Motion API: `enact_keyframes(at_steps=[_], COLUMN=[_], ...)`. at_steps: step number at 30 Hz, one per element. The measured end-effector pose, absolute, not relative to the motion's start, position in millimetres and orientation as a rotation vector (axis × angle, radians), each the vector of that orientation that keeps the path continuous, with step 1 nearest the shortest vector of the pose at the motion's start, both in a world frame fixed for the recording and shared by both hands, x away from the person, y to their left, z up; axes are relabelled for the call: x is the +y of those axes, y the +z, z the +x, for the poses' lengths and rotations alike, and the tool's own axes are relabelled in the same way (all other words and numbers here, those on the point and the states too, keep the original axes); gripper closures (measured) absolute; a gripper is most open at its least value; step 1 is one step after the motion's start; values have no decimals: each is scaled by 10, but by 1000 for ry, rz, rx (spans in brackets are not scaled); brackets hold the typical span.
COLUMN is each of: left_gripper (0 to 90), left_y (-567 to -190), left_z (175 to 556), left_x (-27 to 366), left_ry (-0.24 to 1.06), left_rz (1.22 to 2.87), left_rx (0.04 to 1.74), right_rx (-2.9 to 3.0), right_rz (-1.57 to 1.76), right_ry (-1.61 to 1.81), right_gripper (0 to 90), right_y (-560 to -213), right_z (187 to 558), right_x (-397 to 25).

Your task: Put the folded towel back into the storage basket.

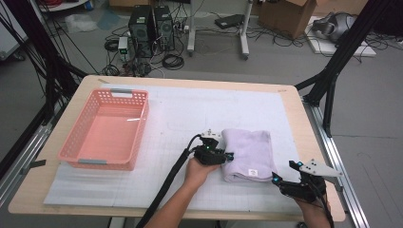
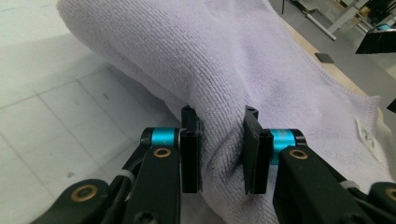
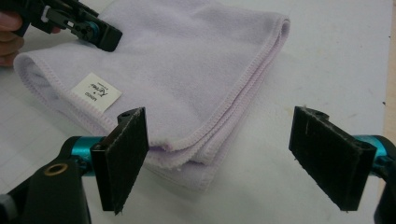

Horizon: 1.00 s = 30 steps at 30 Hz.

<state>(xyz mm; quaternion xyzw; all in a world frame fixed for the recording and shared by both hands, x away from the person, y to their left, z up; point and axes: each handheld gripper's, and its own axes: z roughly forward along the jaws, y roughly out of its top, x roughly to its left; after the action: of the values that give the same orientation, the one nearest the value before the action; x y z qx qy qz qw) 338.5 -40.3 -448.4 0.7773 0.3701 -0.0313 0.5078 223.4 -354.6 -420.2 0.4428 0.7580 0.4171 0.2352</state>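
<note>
Left fingers (image 2: 189,154) pinching folded towel (image 2: 243,70) edge, right fingers (image 3: 125,156) spread wide, just beside towel corner

A lab or workshop: computer towers (image 1: 152,27), tangled floor cables (image 1: 142,64), cardboard boxes (image 1: 294,14) (one open) and black rig frames (image 1: 340,57) surround the table (image 1: 294,102).

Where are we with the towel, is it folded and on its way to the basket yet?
Done: the lilac towel lies folded on the white mat. In hand: the left gripper is shut on a pinch of its folded edge, but it still rests on the mat. The right gripper is open just short of the towel's near corner. Left: probably lifting it across to the pink basket, which holds nothing.
</note>
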Motion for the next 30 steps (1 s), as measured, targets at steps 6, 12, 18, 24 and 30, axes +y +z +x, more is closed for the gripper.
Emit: enact_keyframes(at_steps=[6, 12, 18, 24, 30], left_gripper=[732, 735, 737, 740, 741], left_y=[-4342, -4182, -3989, -3816, -3674], left_z=[3331, 3309, 3263, 3206, 3142], left_x=[-315, -107, 152, 384, 542], left_ry=[-68, -48, -9, 38, 70], left_rz=[1825, 1789, 1752, 1734, 1712], left_rx=[868, 820, 770, 738, 698], right_rx=[2077, 2075, 2086, 2089, 2087], right_rz=[1215, 1218, 1214, 1206, 1204], right_ry=[1150, 1162, 1160, 1171, 1170], right_gripper=[185, 185, 185, 185, 185], right_y=[-4197, -4200, -4200, -4191, -4189], right_z=[2235, 2238, 2242, 2243, 2243], right_x=[-3541, -3542, -3502, -3483, -3485])
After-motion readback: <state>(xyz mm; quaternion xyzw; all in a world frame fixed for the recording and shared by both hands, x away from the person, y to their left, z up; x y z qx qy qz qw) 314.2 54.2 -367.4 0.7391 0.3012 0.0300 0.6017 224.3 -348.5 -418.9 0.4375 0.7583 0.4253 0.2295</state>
